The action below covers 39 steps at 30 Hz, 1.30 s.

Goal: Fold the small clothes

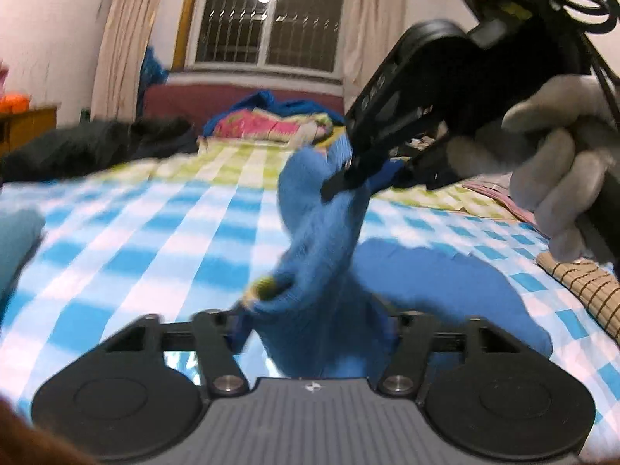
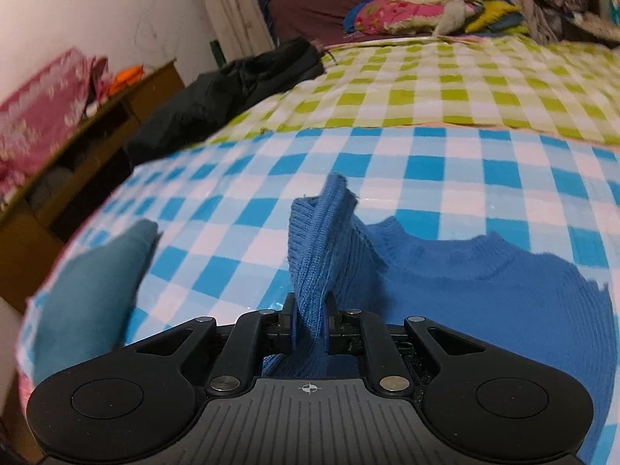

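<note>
Sweater (image 2: 465, 290), blue ribbed knit, small, lies on the bed (image 2: 426, 162) over a blue-and-white checked sheet. In the right wrist view its round neckline faces the far end of the bed, and the body runs back toward the camera, long axis roughly near to far. One part, a sleeve or a side edge, I cannot tell which, is pulled up into a standing fold. Right tongs (image 2: 310, 325) are nearly closed, pinching that ribbed fold between the pads. In the left wrist view the raised cloth forms a blurred blue column from the left tongs (image 1: 314, 321) up to the right tongs. Left tongs stand partly apart with knit bunched between them; the fingers are hidden by fabric, so whether the pads press I cannot tell. A small yellowish patch on the cloth is too blurred to name. A gloved hand (image 1: 558, 162) holds the right tool, cut off at the frame edge. Teal cloth (image 2: 89, 290) lies left, partly cropped. Further off: black garment (image 2: 232, 89), green checked sheet, heaped bright bedding (image 2: 418, 11), window (image 1: 271, 15).
</note>
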### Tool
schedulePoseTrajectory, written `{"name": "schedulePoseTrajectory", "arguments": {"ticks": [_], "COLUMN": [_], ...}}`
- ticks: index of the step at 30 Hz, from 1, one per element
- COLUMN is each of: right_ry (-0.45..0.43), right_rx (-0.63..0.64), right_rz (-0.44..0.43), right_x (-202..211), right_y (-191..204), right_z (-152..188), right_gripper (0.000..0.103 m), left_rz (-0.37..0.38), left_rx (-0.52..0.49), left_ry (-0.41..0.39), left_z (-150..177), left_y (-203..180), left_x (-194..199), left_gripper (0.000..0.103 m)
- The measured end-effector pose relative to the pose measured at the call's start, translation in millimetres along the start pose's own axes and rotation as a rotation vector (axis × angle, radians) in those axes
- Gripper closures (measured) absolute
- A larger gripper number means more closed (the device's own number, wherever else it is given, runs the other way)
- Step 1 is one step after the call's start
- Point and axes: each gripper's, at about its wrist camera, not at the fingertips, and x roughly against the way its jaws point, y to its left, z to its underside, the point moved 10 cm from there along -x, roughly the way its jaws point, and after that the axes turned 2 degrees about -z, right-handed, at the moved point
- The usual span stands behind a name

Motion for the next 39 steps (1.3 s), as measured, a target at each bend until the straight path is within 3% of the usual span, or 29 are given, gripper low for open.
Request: {"name": "schedulePoseTrajectory", "arguments": {"ticks": [3,6,11,14,20,23,28,31,36,39], "right_ry": [-0.027,-0.061,-0.099,-0.063,-0.018,-0.019,-0.023,-0.008,-0.08,-0.056], "right_rx": [-0.036,-0.083,-0.128,-0.181,-0.249,-0.28,-0.294,-0.335,-0.389,-0.391], "right_rz": [-0.01,-0.032,-0.039,-0.048,-0.063,-0.02,0.072,0.081,0.05,0.009], "right_x": [15.1,33.0,55.7,51.1,25.0,16.4,19.6,20.9,30.7,21.4], "right_y": [-21.1,-44.1,-82.0,-100.4,-108.8,-117.0,-139.7,-151.7,-151.2,-139.6], "right_z": [-2.7,-6.6,-2.7,14.8,41.2,40.9,47.9,60.1,55.0,49.7], "right_gripper": [0.096,0.098,0.098,0.095,0.089,0.076,0.076,0.076,0.075,0.064], "left_rz": [0.042,0.072,0.113,0.125,0.121,0.128,0.143,0.145,0.155,0.157], "left_rx": [-0.018,-0.03,-0.075,-0.113,-0.073,-0.066,-0.069,-0.072,-0.051,-0.052], "left_ry": [0.013,0.014,0.032,0.08,0.128,0.114,0.101,0.107,0.114,0.114], "left_z": [-13.5,-25.1,-18.9,3.8,24.1,21.3,27.3,34.7,34.5,32.4], "left_y": [-19.7,-39.3,-74.3,-91.1,-86.0,-84.6,-83.2,-82.4,-80.6,-80.3], "left_x": [-4.3,-7.6,-11.4,-12.5,-6.8,-3.0,1.3,0.6,-0.1,-2.0], "left_gripper": [0.078,0.081,0.082,0.082,0.083,0.083,0.083,0.083,0.083,0.083]}}
